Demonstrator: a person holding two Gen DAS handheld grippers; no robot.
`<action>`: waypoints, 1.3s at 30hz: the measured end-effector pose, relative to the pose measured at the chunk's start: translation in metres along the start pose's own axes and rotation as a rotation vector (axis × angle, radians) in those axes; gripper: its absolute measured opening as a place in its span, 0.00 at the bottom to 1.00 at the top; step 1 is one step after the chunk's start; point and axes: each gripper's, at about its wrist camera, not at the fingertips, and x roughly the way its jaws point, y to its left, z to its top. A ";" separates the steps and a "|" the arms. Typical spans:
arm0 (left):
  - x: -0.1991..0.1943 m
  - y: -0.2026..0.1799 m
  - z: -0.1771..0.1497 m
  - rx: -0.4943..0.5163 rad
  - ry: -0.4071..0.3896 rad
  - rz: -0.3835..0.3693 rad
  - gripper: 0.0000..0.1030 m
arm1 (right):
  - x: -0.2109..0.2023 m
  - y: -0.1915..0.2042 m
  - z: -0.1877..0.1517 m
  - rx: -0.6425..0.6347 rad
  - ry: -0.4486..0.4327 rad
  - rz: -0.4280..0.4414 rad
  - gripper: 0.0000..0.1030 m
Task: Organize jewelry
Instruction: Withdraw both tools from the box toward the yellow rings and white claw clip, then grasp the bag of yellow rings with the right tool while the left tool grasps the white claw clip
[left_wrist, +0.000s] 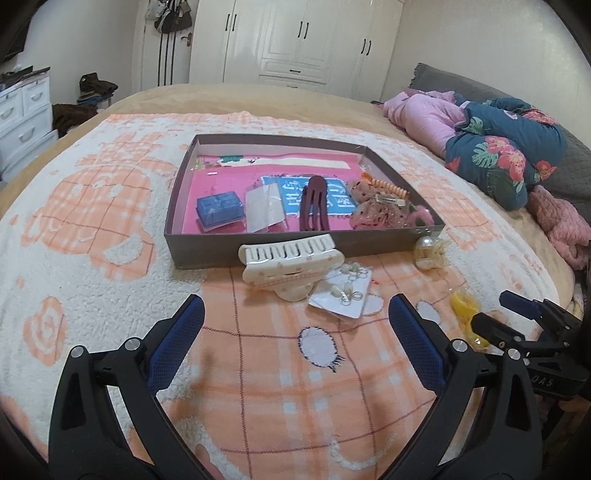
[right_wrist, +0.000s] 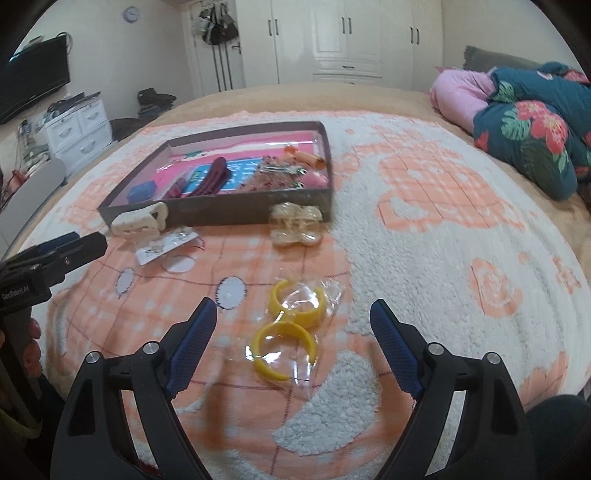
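Yellow hoops in a clear bag, flat on the blanket, just ahead of the right gripper, jaws spread wide, nothing between them. Best approach, by judgement: straight down over the nearer hoop, pinching rim and film together, since slippery plastic alone could slide out. Farther off, the tray, likely destination, already holding clips. Beside its near wall, a white claw clip, an earring card and a pearl clip. Left gripper also spread and empty, low over the blanket.
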 end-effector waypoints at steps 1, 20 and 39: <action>0.002 0.001 0.000 -0.003 0.001 0.001 0.89 | 0.002 -0.001 0.000 0.010 0.009 0.000 0.80; 0.029 0.016 0.010 -0.066 0.014 0.027 0.89 | 0.022 0.010 -0.009 -0.013 0.088 0.015 0.69; 0.059 0.002 0.029 -0.064 0.049 0.042 0.89 | 0.020 0.028 -0.005 -0.090 0.047 0.104 0.38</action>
